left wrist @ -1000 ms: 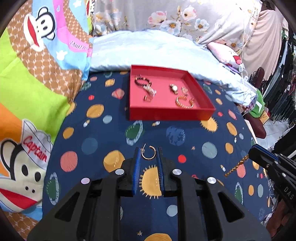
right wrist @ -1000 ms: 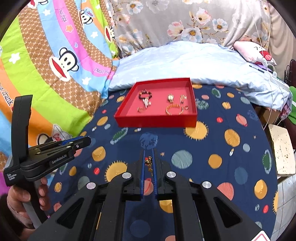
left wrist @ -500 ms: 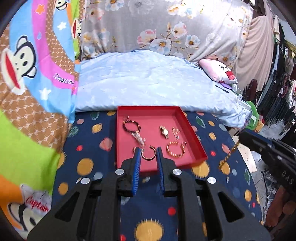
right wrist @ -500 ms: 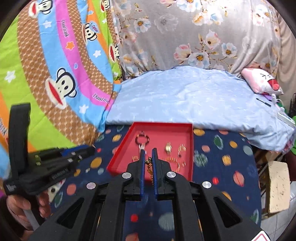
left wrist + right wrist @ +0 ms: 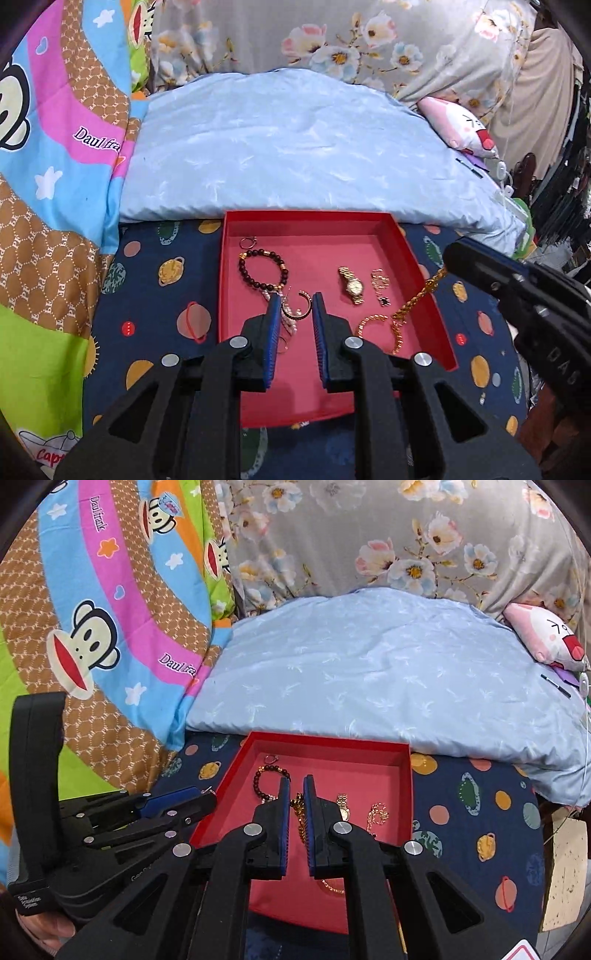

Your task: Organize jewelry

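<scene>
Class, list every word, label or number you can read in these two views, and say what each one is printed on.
"Daulfra", cut off: pink stripe of the cartoon blanket
"Capt", cut off: blanket, bottom left corner
"DAS", cut off: right gripper
Small white label on the left gripper body: too blurred to read
Watch dial: too small to read

Both grippers angle downward side by side: left gripper (image 5: 294, 300) nearly closed, right gripper (image 5: 294, 780) pinched tight

Both views bright, evenly lit, soft diffuse light; shadows faint. Strong fisheye bending and dark vignette at corners. Centre sharp, slight blur toward edges.
</scene>
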Tool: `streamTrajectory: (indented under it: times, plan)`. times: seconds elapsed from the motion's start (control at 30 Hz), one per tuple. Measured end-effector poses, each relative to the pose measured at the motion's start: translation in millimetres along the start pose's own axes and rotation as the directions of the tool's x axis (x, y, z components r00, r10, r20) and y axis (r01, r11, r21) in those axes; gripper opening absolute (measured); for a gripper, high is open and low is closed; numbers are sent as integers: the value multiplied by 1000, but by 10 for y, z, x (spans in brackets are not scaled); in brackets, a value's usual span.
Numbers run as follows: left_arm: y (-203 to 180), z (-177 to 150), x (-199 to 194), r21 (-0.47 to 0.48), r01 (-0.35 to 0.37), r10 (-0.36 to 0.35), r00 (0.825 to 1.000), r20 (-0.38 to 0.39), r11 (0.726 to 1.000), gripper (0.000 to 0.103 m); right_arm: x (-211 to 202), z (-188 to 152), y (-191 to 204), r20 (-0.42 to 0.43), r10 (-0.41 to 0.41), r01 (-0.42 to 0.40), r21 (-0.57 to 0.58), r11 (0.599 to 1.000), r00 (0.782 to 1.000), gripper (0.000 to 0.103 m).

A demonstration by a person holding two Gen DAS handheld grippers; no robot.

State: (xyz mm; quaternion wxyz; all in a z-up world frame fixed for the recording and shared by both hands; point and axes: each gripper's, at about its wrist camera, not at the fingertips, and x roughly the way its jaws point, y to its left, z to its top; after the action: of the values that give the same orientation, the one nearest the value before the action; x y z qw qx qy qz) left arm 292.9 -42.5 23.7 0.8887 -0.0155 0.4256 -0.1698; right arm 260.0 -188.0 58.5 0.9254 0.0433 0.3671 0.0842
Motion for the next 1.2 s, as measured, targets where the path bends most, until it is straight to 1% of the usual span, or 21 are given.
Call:
streamTrajectory:
  times: [0.1,0.17,0.2,0.23,0.27,0.33,0.4,0.5,0.6,0.73,0.77,0.83,0.93,1.03,1.17,1.2]
  plan:
    - [16,13,66,-6,-3,3,1000,-8,1000,18,127,-10,0,-18,4,-4,0,1000,1000,8]
    - [40,21,84,-21,-5,5,1000,-8,1000,35,160,-10,4,-17,5,-5,2,1000,1000,8]
    - [57,25,74,-34,-9,9,1000,0,999,50,164,-9,9,-16,2,-2,-3,1000,1000,9]
    - [64,27,53,-40,-8,8,1000,12,999,55,157,-7,12,-13,-4,4,-5,1000,1000,9]
    - [66,32,36,-41,-10,11,1000,19,999,56,155,6,20,-10,-8,8,-6,1000,1000,11]
    - [65,44,-17,-40,-24,25,999,36,999,63,107,23,9,3,-10,10,-3,1000,1000,14]
    - [68,50,-93,-47,-31,33,998,57,998,68,28,43,-3,24,-15,15,4,1000,1000,26]
    - [51,50,-235,-40,-37,40,996,85,999,69,-151,57,-21,59,-25,24,17,1000,998,29]
    - [10,19,-406,-20,-62,64,991,117,998,69,-337,25,-16,76,-28,26,29,999,997,33]
    - [-31,-106,-644,-6,-82,82,985,154,997,69,-588,-111,35,90,-68,66,23,998,994,39]
    - [-46,-152,-700,-4,-84,84,984,157,996,69,-650,-168,52,91,-85,84,22,996,992,41]
    - [-68,-241,-790,-3,-86,85,983,160,996,69,-755,-298,86,86,-103,101,27,995,991,42]
    - [-116,-394,-921,1,-108,106,980,166,994,69,-854,-499,114,70,-101,98,52,994,992,46]
    - [-144,-525,-1020,-6,-120,120,979,164,993,69,-905,-691,145,55,-105,101,73,992,993,50]
    - [-162,-706,-1110,-22,-137,139,978,153,990,69,-953,-953,198,27,-138,135,90,987,990,53]
    - [-171,-759,-1115,-23,-149,150,978,145,989,69,-967,-1010,213,24,-143,141,92,986,989,56]
